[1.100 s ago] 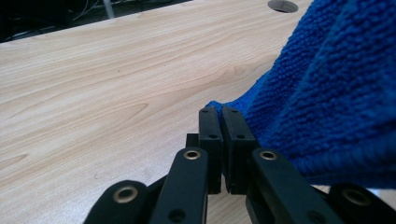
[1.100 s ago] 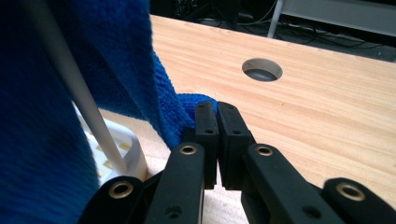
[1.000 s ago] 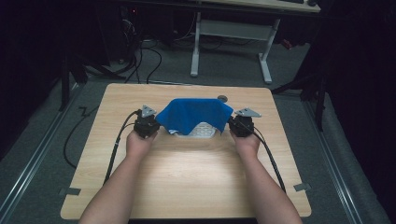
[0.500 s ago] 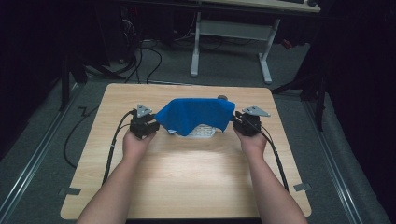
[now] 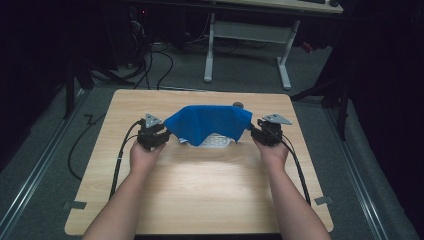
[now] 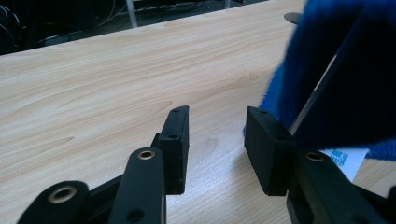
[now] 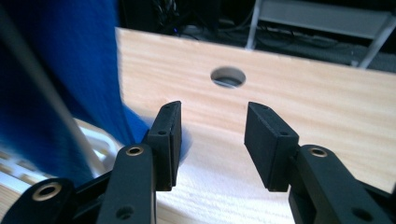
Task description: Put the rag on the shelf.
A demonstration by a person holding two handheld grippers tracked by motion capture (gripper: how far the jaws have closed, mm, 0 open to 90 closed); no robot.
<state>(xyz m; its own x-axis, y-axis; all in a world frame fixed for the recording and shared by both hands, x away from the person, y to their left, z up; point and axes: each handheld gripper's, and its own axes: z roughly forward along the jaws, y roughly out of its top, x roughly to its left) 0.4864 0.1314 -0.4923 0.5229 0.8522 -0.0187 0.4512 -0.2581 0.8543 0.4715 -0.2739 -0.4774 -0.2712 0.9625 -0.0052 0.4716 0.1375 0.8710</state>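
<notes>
As tools opened, blue cloth point(image 5: 210, 121) lies btwn left tool point(image 5: 161, 135) & right tool point(image 5: 256, 132).

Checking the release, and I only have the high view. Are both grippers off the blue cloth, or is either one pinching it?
Observer: The left gripper has open jaws with bare table between them; the blue cloth hangs just beside its right-hand pad. Its jaws have just been opening.
Operator: And the right one?
Observer: The right gripper is open too, its jaws having just been opening, with nothing between the pads. In the right gripper view the cloth lies beside and behind the left-hand pad.
Operator: What is the cloth draped over?
Observer: A white slotted object shows under the cloth's edge; what it is I cannot tell.
Operator: Anything else under there?
Observer: A white tag with blue print sticks out below the cloth's hem.
</notes>
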